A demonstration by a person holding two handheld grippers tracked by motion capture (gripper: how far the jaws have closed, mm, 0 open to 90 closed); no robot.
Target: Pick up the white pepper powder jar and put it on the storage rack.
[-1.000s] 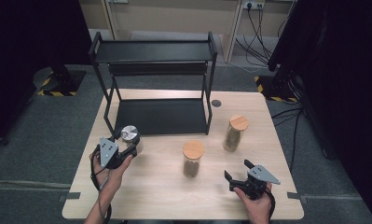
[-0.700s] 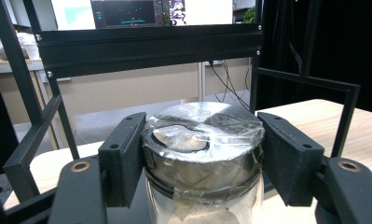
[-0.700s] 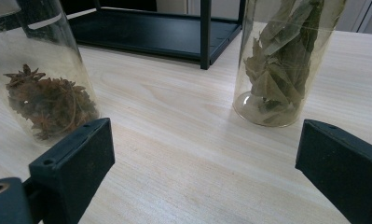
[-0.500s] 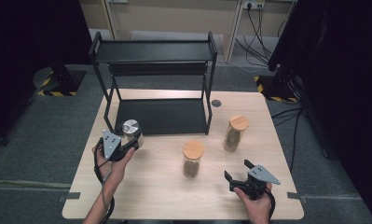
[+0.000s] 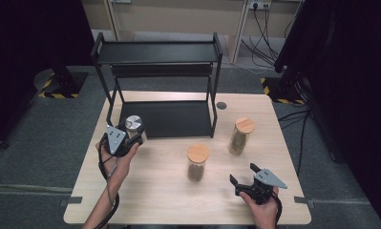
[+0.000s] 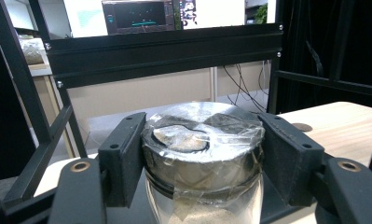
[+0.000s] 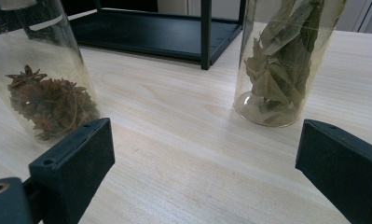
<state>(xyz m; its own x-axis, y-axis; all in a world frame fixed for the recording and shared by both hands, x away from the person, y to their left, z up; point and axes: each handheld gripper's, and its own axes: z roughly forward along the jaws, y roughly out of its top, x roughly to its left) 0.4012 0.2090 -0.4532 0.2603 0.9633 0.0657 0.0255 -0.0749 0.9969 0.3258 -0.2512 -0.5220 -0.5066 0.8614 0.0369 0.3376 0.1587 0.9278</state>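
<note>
My left gripper [image 5: 133, 130] is shut on a glass jar with a silver metal lid [image 5: 133, 123], held just in front of the black rack's lower shelf [image 5: 174, 119] at its left end. In the left gripper view the black pads clamp the lid [image 6: 200, 135] from both sides, with tape over it. My right gripper [image 5: 244, 175] stands open near the table's front right, nothing between its jaws. In the right gripper view a jar of star anise [image 7: 44, 93] stands to the left and a jar of dried leaves [image 7: 279, 60] to the right.
A two-level black metal rack [image 5: 157, 52] stands at the back of the wooden table [image 5: 145, 191]. Two cork-lidded jars, the star anise jar [image 5: 197, 162] and the leaf jar [image 5: 240, 136], stand mid-table. A small black disc [image 5: 221, 105] lies by the rack's right post.
My left gripper has carried the silver-lidded jar forward and slightly right, closer to the rack's lower shelf. The right gripper has stayed where it was.
</note>
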